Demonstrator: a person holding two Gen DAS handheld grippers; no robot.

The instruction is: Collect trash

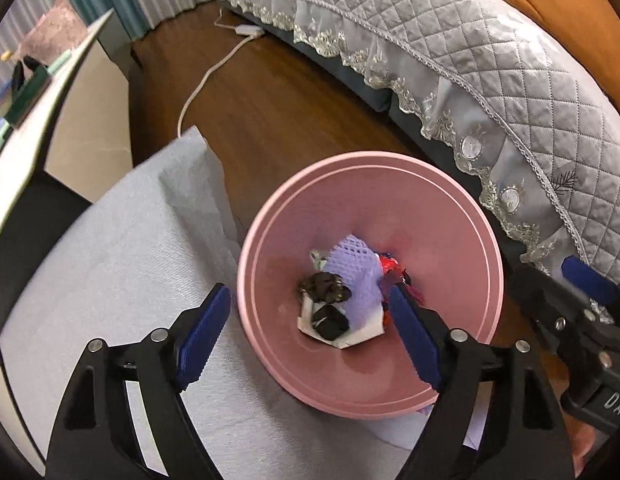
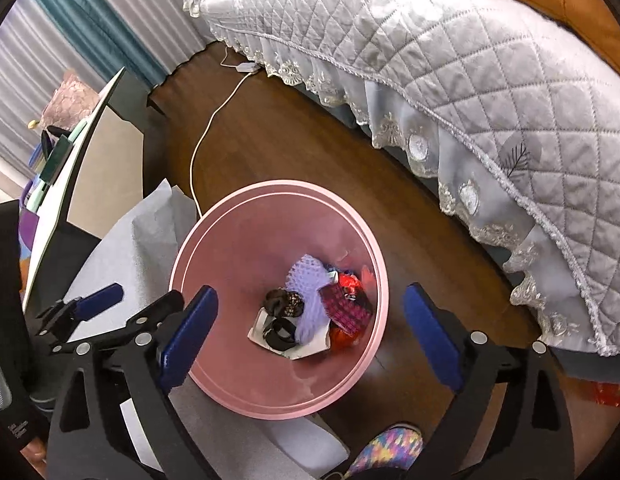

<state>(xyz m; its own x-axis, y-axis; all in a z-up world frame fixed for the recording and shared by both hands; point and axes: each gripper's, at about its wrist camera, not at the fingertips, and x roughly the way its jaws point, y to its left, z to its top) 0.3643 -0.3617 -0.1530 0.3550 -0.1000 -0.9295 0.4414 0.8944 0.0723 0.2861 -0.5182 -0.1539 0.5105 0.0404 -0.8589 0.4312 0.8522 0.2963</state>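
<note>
Both grippers hang over a pink bin (image 1: 370, 392) that stands on the dark wooden floor (image 1: 278, 92). The left gripper (image 1: 310, 320) has its blue-padded jaws spread wide with nothing between them, one finger over the pale grey sheet (image 1: 122, 264) beside the bin and the other over the bin's inside. The right gripper (image 2: 310, 332) is just as wide apart and empty, its jaws straddling the bin's near rim; in its own view the left gripper shows just to the left of it. Down at the bottom of the bin lies the trash (image 2: 310, 316), a small loose heap: a lilac foam net (image 1: 354, 272) with a honeycomb pattern, a crumpled dark brown wrapper (image 1: 324, 287), a black ring-shaped piece (image 2: 279, 334) resting on a folded white paper (image 1: 366, 330), a dark pink checked scrap (image 2: 348, 308) and some shiny red foil (image 2: 344, 336). The pieces overlap one another and cover only the middle of the bin's floor. Near the bottom edge of the right view a many-coloured slipper (image 2: 390, 448) pokes in. A white cable (image 1: 202, 84) trails across the floor beyond the bin towards a small white box (image 1: 248, 31). Along the far side runs a bed with a grey quilted cover (image 1: 490, 52) trimmed in lace, and an orange cushion (image 1: 570, 20) lies on top. Further back hang teal and pale curtains (image 2: 70, 16).
</note>
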